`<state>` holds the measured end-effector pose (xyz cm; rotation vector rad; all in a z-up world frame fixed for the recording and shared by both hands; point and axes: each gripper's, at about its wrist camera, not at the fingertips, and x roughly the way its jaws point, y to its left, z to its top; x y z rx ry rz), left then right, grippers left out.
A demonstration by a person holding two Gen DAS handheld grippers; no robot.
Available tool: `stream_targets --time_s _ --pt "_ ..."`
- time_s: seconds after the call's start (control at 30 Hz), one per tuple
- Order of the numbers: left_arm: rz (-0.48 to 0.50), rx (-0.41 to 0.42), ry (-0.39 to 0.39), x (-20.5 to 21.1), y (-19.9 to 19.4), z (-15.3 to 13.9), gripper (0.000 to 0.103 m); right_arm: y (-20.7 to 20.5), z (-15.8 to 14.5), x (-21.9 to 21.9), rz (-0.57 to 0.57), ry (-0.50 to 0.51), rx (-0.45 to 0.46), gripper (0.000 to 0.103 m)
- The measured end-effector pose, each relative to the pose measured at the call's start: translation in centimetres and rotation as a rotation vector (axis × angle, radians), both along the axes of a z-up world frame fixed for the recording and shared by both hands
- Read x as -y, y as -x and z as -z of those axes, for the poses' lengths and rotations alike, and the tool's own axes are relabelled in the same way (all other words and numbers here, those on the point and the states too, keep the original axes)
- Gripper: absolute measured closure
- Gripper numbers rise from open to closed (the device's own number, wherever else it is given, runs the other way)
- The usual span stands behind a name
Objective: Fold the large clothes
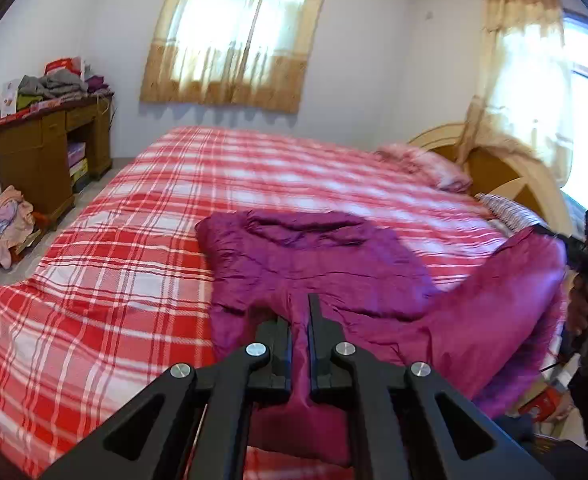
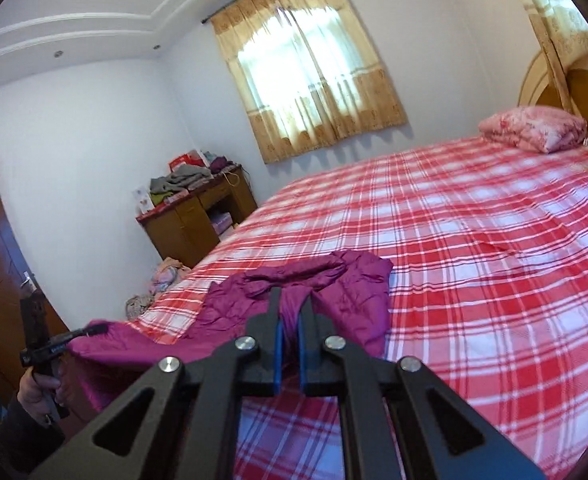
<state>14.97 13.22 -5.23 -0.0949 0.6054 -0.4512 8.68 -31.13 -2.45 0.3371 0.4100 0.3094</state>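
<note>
Purple garment (image 1: 318, 264) lies mid-frame on the plaid bed (image 1: 114, 280), near edge raised. Left gripper (image 1: 300, 316) & right gripper (image 2: 290, 312) each clenched on a pinch of its hem. Step: lifting edge for 1st fold, I'd say. Next needs both carried fwd together, cloth kept taut.

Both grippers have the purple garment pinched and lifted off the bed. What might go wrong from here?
The left gripper and right gripper each pinch only a thin ridge of the purple garment, so the slick fabric may slip out. Its far part lies bunched on the plaid bedspread, so a fold may trap wrinkles.
</note>
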Motion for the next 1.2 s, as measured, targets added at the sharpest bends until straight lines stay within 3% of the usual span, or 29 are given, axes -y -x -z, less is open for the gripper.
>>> stream_targets --time_s 0.23,0.33,0.43,0.47,0.5,0.57,0.67,0.8,0.87,0.93,1.0,1.07,1.13,1.2 --pt "-0.074 -0.017 0.027 0.4 -10.1 1.9 0.095 -11.4 2.1 0.9 0.081 -0.029 -0.057 0.095" --pt "-0.113 -0.046 0.019 0.9 -13.4 2.3 0.083 -15.2 3.1 1.6 0.125 -0.025 -0.090 0.095" --pt "-0.144 -0.019 0.032 0.8 -15.5 2.2 0.069 -18.2 4.5 2.4 0.165 -0.019 -0.133 0.095" --pt "-0.172 0.001 0.018 0.8 -15.9 2.0 0.054 -18.7 4.8 2.6 0.172 -0.018 -0.143 0.095" --pt "-0.228 0.040 -0.014 0.8 -16.0 1.7 0.025 -19.9 5.3 2.7 0.184 -0.012 -0.158 0.095" --pt "-0.326 0.126 -0.046 0.5 -15.9 1.1 0.006 -22.1 6.2 2.7 0.195 -0.001 -0.183 0.095" --pt "-0.400 0.122 -0.062 0.4 -16.9 1.3 0.006 -24.9 7.4 2.1 0.209 0.030 -0.206 0.095" --pt "-0.401 0.092 -0.088 2.8 -18.0 2.2 0.006 -29.2 8.9 1.4 0.235 0.048 -0.244 0.090" --pt "-0.379 0.093 -0.107 4.6 -18.3 2.6 0.006 -31.0 9.5 1.4 0.261 0.052 -0.275 0.076" --pt "-0.352 0.097 -0.148 6.6 -18.4 3.0 0.006 -31.5 9.6 1.3 0.284 0.044 -0.286 0.037" --pt "-0.352 0.104 -0.200 8.2 -18.6 3.3 0.006 -30.2 8.6 1.4 0.337 0.027 -0.237 0.024" --pt "-0.367 0.103 -0.231 9.3 -19.0 3.6 0.006 -29.0 7.5 0.5 0.348 0.058 -0.214 0.024" --pt "-0.357 0.098 -0.203 9.7 -19.4 3.8 0.006 -27.7 6.6 -0.6 0.319 0.063 -0.201 0.029" --pt "-0.363 0.110 -0.212 10.2 -20.1 4.3 0.006 -25.8 5.8 -3.0 0.228 0.059 -0.179 0.034"
